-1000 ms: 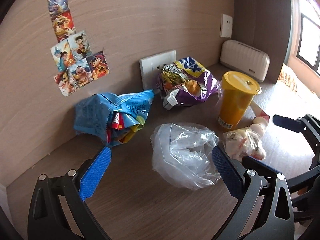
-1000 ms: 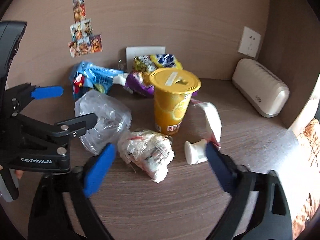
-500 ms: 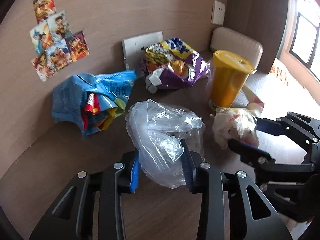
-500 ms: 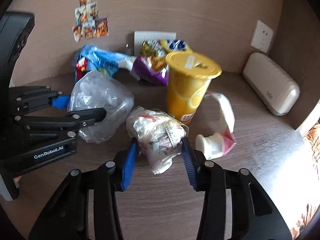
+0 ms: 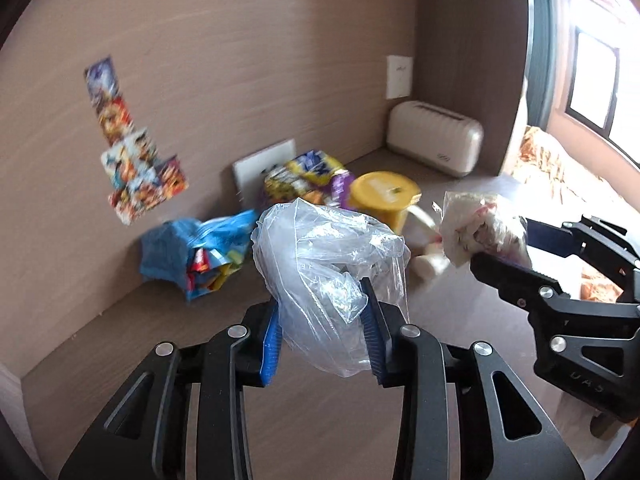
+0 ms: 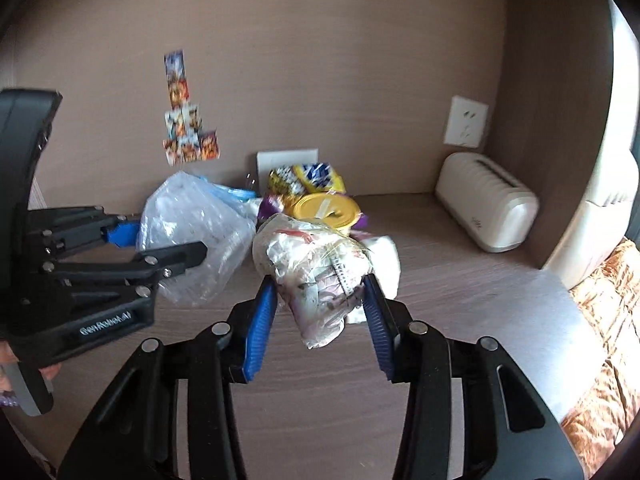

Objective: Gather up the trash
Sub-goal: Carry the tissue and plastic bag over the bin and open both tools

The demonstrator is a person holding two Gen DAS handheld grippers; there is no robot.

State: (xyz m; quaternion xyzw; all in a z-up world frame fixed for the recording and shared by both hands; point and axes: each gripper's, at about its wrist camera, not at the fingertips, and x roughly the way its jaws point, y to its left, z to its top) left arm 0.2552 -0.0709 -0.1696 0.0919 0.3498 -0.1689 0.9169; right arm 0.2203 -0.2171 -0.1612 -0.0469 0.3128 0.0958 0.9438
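Observation:
My left gripper [image 5: 322, 320] is shut on a crumpled clear plastic bag [image 5: 320, 256] and holds it above the wooden desk [image 5: 200, 360]. My right gripper [image 6: 320, 308] is shut on a wad of white wrapper trash [image 6: 312, 264], also lifted off the desk; that wad shows in the left wrist view [image 5: 476, 228] too. On the desk lie a blue snack bag [image 5: 192, 252], a purple and yellow snack bag [image 5: 308, 176], a yellow lidded cup [image 5: 384, 196] and a small white pouch with a cap [image 5: 428, 264].
A cream ribbed appliance [image 6: 488, 204] stands at the back right under a wall socket [image 6: 466, 122]. Stickers [image 5: 132, 156] hang on the wall. A white plate [image 5: 264, 168] leans on the wall. An orange patterned bedspread [image 6: 604, 320] lies to the right.
Both grippers closed on their trash and then lifted it up off the desk, pulling back from the pile. The view now sits higher.

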